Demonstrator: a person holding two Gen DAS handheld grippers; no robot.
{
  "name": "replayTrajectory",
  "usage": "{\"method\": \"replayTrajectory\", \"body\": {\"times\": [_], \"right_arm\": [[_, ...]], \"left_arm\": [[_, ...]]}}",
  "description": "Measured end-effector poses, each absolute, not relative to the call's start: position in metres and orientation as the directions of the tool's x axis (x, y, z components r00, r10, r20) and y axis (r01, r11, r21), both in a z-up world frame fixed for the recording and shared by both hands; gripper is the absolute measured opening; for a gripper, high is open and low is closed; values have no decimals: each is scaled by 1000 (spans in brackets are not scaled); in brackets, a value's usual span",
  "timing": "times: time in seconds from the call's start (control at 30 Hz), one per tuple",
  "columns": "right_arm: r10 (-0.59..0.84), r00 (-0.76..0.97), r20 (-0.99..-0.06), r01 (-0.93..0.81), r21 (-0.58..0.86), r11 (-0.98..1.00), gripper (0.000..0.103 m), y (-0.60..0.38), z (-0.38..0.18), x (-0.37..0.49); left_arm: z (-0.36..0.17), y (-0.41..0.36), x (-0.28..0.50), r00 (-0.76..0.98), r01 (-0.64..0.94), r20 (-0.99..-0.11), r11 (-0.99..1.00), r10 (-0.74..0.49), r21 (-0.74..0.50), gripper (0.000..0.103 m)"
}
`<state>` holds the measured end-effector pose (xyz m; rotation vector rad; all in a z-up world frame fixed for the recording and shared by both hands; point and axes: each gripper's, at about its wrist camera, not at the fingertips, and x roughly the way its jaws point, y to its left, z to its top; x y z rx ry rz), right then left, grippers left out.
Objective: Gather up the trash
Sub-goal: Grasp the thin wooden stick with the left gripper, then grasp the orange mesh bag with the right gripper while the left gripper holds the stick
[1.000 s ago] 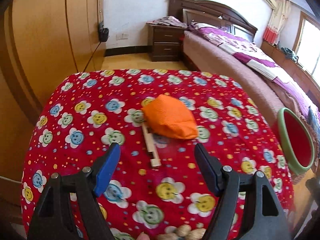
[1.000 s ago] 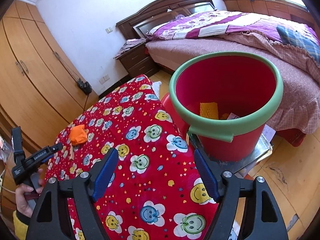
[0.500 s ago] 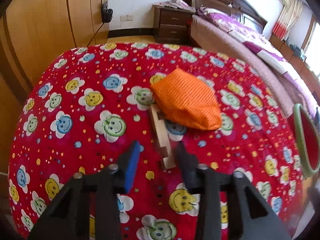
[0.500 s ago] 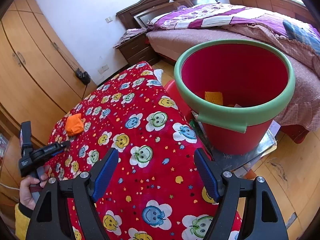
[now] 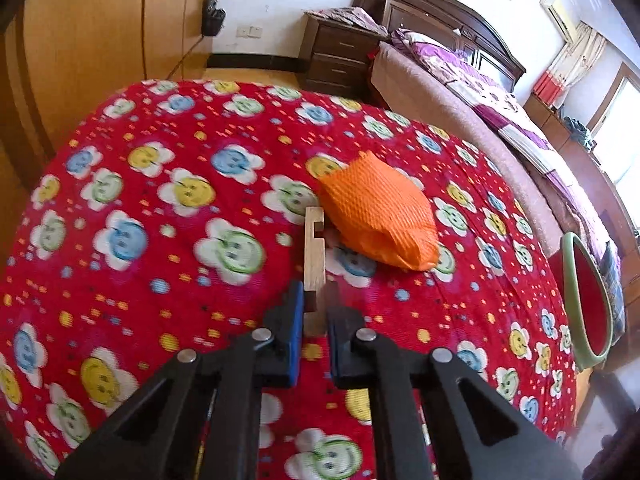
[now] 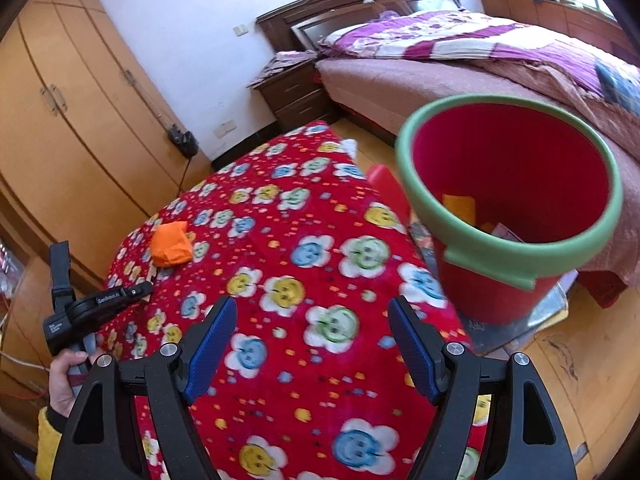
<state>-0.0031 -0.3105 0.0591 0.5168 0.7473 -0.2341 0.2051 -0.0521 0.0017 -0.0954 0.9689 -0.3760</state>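
Note:
A pale wooden strip (image 5: 314, 248) lies on the red flowered tablecloth (image 5: 160, 264), its far end beside an orange foam-net wrapper (image 5: 380, 212). My left gripper (image 5: 315, 304) is shut on the strip's near end. The wrapper also shows in the right wrist view (image 6: 170, 244), with the left gripper (image 6: 136, 291) next to it. My right gripper (image 6: 312, 344) is open and empty above the table's right part. A red bucket with a green rim (image 6: 508, 208) stands off the table's right edge and holds some trash.
A bed (image 6: 480, 52) stands behind the bucket, a dark nightstand (image 6: 296, 92) at its head. Wooden wardrobes (image 6: 60, 112) line the left wall. The bucket shows at the right edge in the left wrist view (image 5: 588, 300).
My left gripper moved forward to the wooden strip and closed on its near end. My right gripper stayed open and shifted slightly, with the bucket now further right in its view.

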Motion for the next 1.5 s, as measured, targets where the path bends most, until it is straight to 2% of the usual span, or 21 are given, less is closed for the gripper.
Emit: {"method": "replayTrajectory", "body": {"times": [0.37, 0.7, 0.87, 1.13, 1.3, 1.33, 1.4, 1.5], "right_arm": [[39, 708, -705, 254, 306, 918, 79, -258, 72, 58], [91, 682, -725, 157, 267, 951, 79, -211, 60, 128], [117, 659, -743, 121, 259, 958, 79, -194, 53, 163], [99, 619, -779, 85, 192, 978, 79, -171, 33, 212], [109, 596, -796, 91, 201, 975, 79, -167, 18, 229], [112, 594, -797, 97, 209, 973, 76, -168, 16, 231], [127, 582, -803, 100, 226, 969, 44, -167, 11, 233], [114, 582, -805, 96, 207, 974, 25, -166, 9, 230]], "left_arm": [[17, 13, 227, 614, 154, -754, 972, -235, -177, 10], [14, 44, 244, 673, 65, -724, 987, -154, -150, 10], [5, 39, 252, 671, 64, -728, 989, -141, -132, 10], [0, 32, 253, 657, 88, -732, 983, -180, -163, 10], [0, 29, 253, 650, 102, -733, 979, -201, -178, 10], [0, 30, 253, 650, 103, -732, 978, -203, -179, 10], [0, 30, 252, 651, 103, -731, 978, -204, -181, 10], [0, 32, 251, 649, 106, -731, 977, -211, -188, 10]]}}
